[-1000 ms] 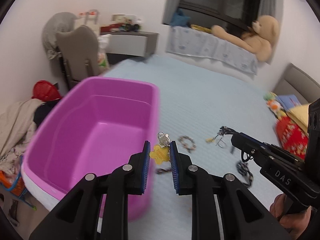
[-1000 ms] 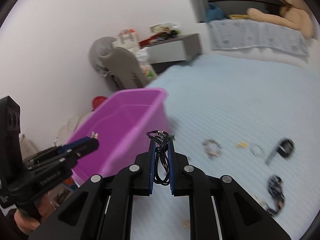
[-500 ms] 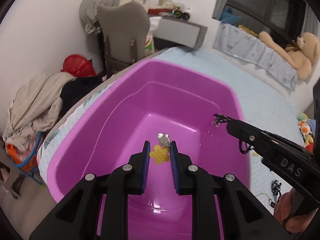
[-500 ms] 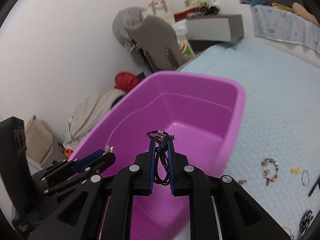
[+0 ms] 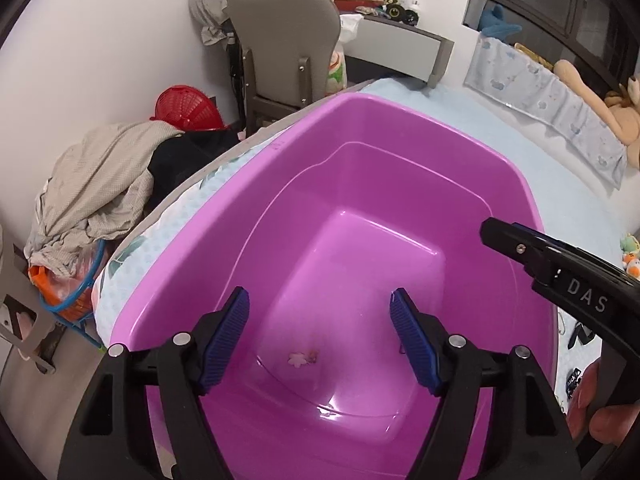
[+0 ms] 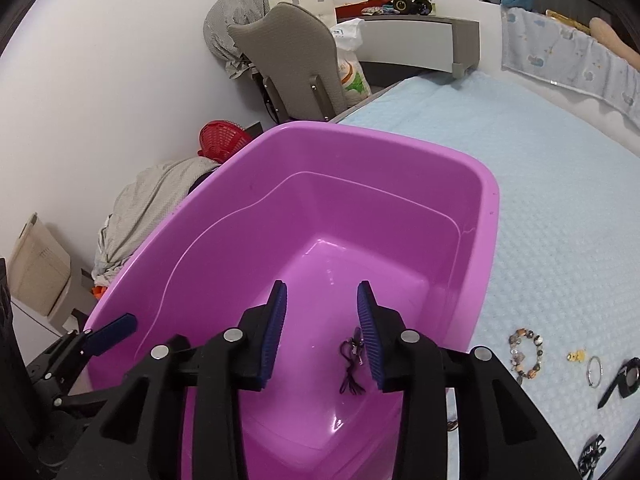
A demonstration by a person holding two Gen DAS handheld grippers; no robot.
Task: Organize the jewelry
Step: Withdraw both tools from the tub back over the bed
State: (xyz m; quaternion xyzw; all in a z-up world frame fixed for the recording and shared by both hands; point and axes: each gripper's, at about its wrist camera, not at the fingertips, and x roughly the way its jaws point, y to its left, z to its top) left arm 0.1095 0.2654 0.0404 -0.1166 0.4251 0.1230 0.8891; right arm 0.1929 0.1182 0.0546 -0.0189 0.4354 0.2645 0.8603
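My left gripper [image 5: 318,300] hovers over the purple tub [image 5: 280,184], its jaws opening wide with nothing between them. Below it a small pale flower charm [image 5: 302,357] lies on the tub's floor. Over the same tub [image 6: 486,216], my right gripper [image 6: 322,292] has its jaws opening. A black cord necklace [image 6: 352,364] dangles loose beside its right pad, and neither pad presses on it. On the blue bedspread to the right lie a beaded bracelet [image 6: 526,354], a yellow charm [image 6: 576,357], a silver ring [image 6: 595,372] and a black strap [image 6: 624,380].
The tub stands at the bed's left edge. Beyond that edge are a grey chair [image 5: 280,48], a red basket [image 5: 184,110] and a pile of clothes [image 5: 92,192]. A plush bear [image 5: 592,92] lies at the bed's far side. A hand [image 5: 600,412] holds the right gripper's handle.
Both grippers swung left from the bedspread to above the tub, then opened. The flower charm left the left jaws and lies in the tub. The black cord slipped free of the right pads.
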